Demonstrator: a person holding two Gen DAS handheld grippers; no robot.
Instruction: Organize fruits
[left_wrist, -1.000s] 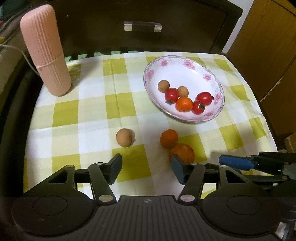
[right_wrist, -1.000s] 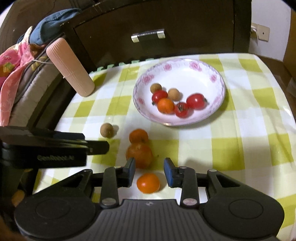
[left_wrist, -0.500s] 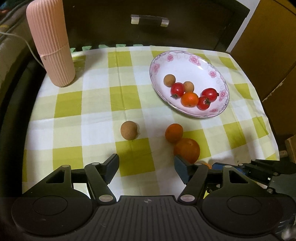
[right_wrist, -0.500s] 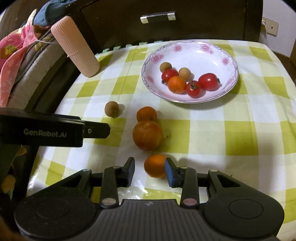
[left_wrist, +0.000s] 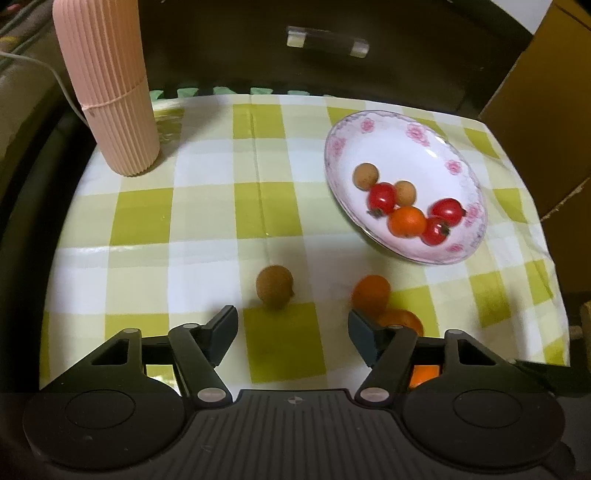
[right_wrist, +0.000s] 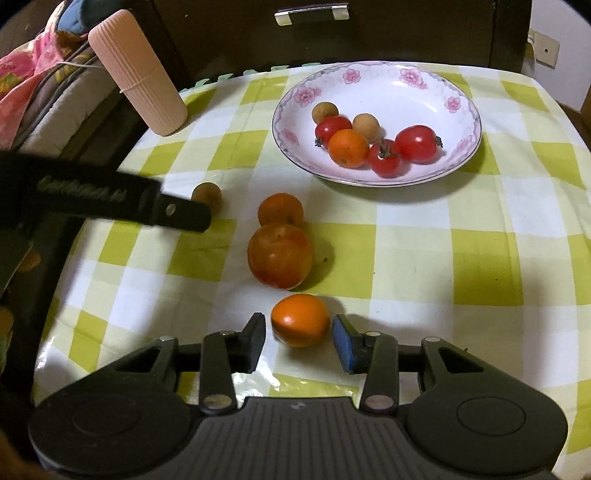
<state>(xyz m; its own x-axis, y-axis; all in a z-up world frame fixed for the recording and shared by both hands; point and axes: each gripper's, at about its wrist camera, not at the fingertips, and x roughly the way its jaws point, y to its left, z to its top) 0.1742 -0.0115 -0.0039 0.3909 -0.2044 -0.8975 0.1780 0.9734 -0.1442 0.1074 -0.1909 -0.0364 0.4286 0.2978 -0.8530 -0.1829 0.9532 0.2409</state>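
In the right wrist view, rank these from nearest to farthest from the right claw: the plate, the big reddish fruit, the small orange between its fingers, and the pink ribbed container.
1. Small orange, between the right claw fingers.
2. Big reddish fruit, just beyond it, mid-cloth.
3. Plate, farther back, right of centre.
4. Pink ribbed container, far left corner.

pink ribbed case (left_wrist: 107, 88) upright on checked cloth (left_wrist: 207, 206); dark drawer (right_wrist: 332, 33) behind

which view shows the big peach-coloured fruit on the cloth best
The right wrist view: the big fruit lies whole and sharp mid-cloth, touching a small orange behind it. The left wrist view shows only a blurred sliver, mostly hidden behind the left tool's right finger.
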